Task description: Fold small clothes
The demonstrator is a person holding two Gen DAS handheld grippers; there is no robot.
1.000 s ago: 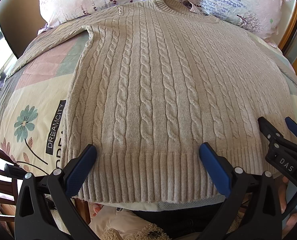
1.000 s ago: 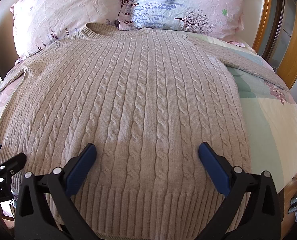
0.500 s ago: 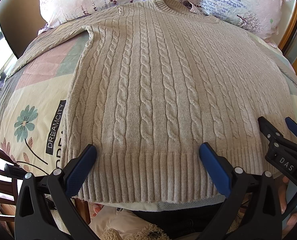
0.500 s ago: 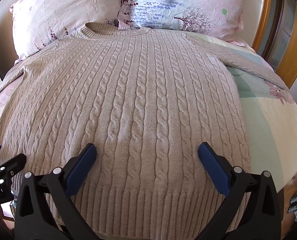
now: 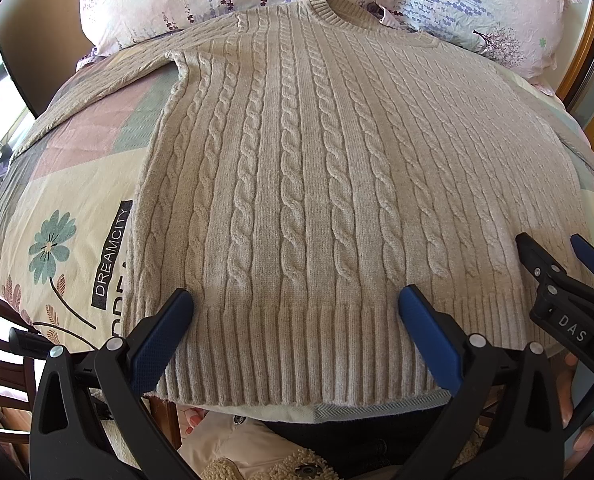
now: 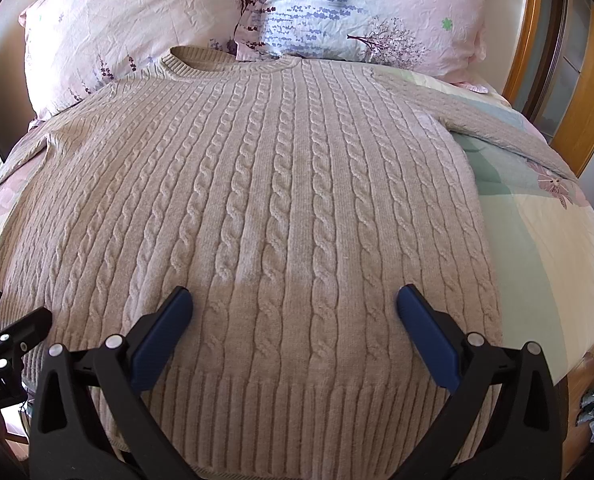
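**Inspector:** Report the tools first.

**Operator:** I am holding the left gripper (image 5: 295,322) with its blue pads spread wide apart, nothing between them. It is hovering over the ribbed hem (image 5: 297,352) toward the sweater's left side; whether the pads are brushing the knit I cannot tell. The right gripper (image 6: 295,322) is likewise gaping wide and holding nothing, poised above the lower body of the garment toward its right side. In the left wrist view I am seeing the right gripper (image 5: 565,276) at the far right edge, also over the hem.

**Inspector:** And the garment?

**Operator:** The sweater (image 6: 281,208), a beige cable knit, is lying flat and face up on the bedspread (image 5: 69,216), collar (image 6: 201,60) reaching toward the two pillows (image 6: 361,12), sleeves trailing outward to both sides, hem at the near edge of the bed. No fold is showing yet.

**Inspector:** Handling?

**Operator:** I am judging it soft, thick and fairly weighty for a knit; it should drape and sag rather than hold shape, and it may stretch if lifted by one point. It looks unlikely to slip on rubber pads.

**Inspector:** Where are you taking hold?

**Operator:** I am favouring the ribbed hem corners, one per gripper, since the band is denser. A sleeve cuff is the alternative for folding inward first, though the cuffs are lying out of clear view
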